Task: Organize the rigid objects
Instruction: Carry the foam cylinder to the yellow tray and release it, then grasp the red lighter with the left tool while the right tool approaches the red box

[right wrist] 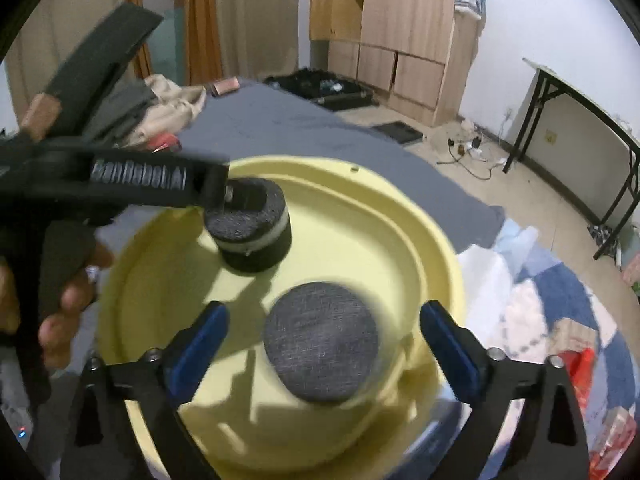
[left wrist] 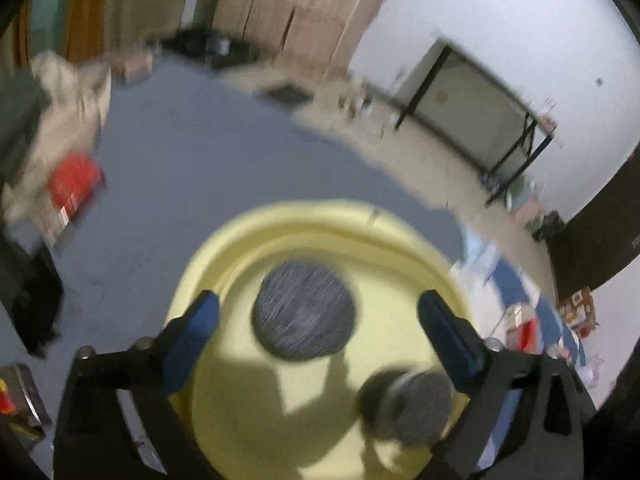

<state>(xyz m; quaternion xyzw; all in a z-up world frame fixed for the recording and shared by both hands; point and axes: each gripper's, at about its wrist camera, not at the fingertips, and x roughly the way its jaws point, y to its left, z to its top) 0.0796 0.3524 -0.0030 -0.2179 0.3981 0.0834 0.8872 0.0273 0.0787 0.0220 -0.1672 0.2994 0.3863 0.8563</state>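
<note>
Two grey pucks sat in the yellow basin (right wrist: 400, 216) on the bed. Your right hand-held gripper (right wrist: 324, 338) gaped wide around the flat puck (right wrist: 322, 340) — dead ahead, between the pads. Your left hand-held gripper (left wrist: 318, 320) was also wide; the tall puck (right wrist: 250, 228) lay beside it.

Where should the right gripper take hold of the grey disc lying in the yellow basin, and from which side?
Probably by its rim, across the full width, coming straight down from above. The grey disc lies flat in the yellow basin, round face up, and the open right gripper frames it.
</note>
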